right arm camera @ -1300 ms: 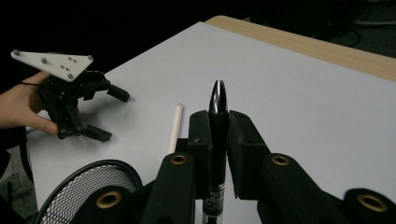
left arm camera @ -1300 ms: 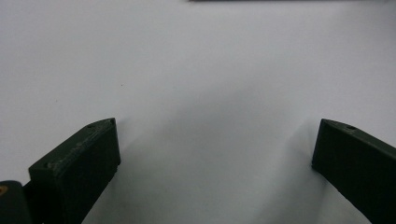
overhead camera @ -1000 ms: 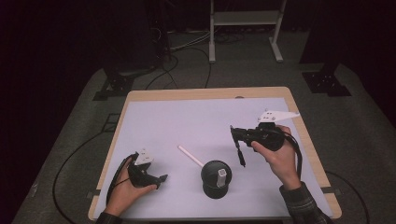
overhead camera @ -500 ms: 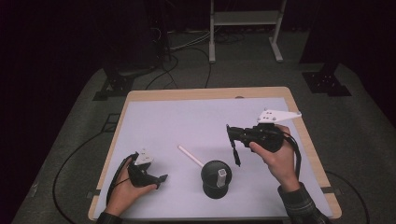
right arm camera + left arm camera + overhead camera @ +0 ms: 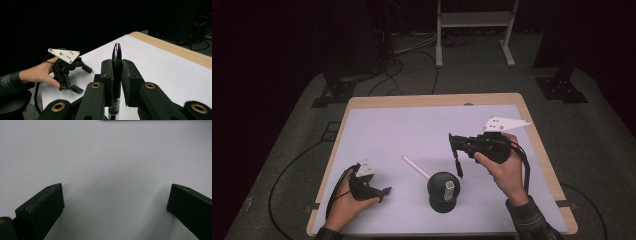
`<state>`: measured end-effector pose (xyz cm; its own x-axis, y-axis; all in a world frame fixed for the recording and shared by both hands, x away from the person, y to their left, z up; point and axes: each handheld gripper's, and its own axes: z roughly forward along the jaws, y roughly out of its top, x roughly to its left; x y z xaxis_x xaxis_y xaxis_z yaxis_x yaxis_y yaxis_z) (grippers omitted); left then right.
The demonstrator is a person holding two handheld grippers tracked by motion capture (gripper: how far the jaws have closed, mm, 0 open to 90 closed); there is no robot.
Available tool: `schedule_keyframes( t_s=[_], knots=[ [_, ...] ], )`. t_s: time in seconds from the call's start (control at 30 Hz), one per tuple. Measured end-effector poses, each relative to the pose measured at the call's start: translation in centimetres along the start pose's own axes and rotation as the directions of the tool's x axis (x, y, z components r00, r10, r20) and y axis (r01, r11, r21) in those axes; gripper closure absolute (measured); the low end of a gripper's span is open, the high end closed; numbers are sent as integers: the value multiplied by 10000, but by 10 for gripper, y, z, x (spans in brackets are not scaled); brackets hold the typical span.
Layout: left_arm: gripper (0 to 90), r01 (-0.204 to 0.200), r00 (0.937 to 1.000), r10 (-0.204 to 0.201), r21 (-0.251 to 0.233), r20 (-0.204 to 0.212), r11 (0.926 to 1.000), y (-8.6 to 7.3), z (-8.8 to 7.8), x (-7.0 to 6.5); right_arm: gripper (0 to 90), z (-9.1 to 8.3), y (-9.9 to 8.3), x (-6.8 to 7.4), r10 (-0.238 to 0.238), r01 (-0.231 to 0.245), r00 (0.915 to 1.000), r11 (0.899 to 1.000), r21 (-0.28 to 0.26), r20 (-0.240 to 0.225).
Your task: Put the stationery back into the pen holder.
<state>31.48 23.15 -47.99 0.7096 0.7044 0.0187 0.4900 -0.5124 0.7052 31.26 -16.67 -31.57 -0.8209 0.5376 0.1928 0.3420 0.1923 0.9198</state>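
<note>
My right gripper [image 5: 454, 145] hovers over the right half of the white table top [image 5: 412, 125], shut on a black pen [image 5: 457, 165] that hangs tip-down from its jaws. In the right gripper view the pen [image 5: 116, 67] stands between the two pads, its silver tip above them. A black round cup [image 5: 443, 191] with a grey piece inside stands just left of and below the pen. A white stick [image 5: 416, 167] lies left of the cup. My left gripper [image 5: 384, 191] rests on the table at the front left, open, with nothing between its jaws [image 5: 115, 195].
The table's wooden rim [image 5: 432, 100] frames the white surface. Behind the table stand a white metal frame [image 5: 472, 20] and dark stands, with cables [image 5: 412, 45] on the grey floor. The left hand and its gripper [image 5: 82, 78] appear farther off in the right gripper view.
The right gripper with the pen has drifted a little to the left, toward the black cup. The left gripper has stayed put.
</note>
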Motion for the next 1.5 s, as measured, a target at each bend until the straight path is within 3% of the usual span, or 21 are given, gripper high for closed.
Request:
schedule_keyframes(
  t_s=[0.57,1.03,1.5],
  knots=[
    [0,0,10000,0,12,7,10000,0,0,0,792,23,9,15,-386,384,9980,9992,-54,-507],
    [0,10,10000,-10,-10,1,10000,0,0,0,792,43,1,20,-572,614,9944,9971,450,-886],
    [0,9,10000,-9,-9,1,10000,0,0,0,792,49,-15,18,-512,622,9938,9919,1111,-991]
  ],
)
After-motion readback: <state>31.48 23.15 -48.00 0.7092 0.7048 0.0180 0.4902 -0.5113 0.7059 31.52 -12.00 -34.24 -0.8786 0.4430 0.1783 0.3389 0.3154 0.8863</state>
